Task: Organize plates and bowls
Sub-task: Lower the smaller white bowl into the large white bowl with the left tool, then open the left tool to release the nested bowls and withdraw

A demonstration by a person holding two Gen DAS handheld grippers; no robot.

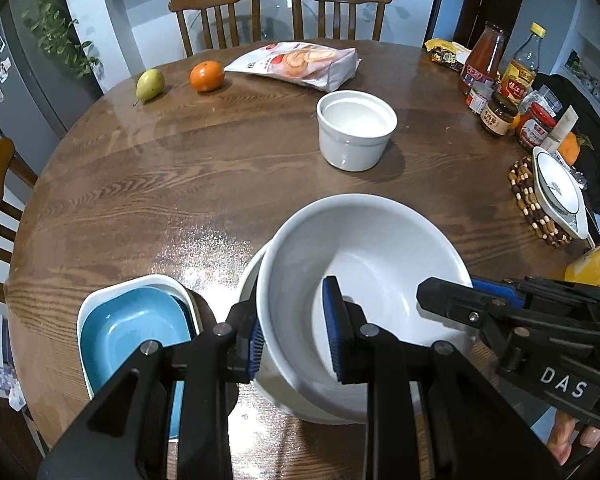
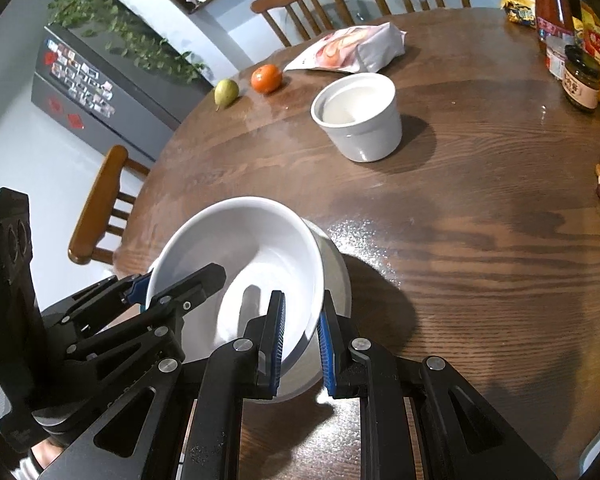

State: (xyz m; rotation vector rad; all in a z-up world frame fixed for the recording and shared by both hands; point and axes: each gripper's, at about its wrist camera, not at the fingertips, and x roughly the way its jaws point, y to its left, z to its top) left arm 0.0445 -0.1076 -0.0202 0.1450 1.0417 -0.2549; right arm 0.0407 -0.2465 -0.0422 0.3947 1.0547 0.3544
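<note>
A large white bowl hangs tilted just over a second white bowl that stands on the round wooden table. My left gripper is shut on the large bowl's left rim, one blue pad inside and one outside. My right gripper is shut on the opposite rim in the same way. Left of the bowls a blue dish lies nested in a white rectangular dish. A deep white pot stands farther back.
A white plate rests on a beaded trivet at the right edge. Bottles and jars crowd the back right. A pear, an orange and a snack bag lie at the far side, with wooden chairs behind.
</note>
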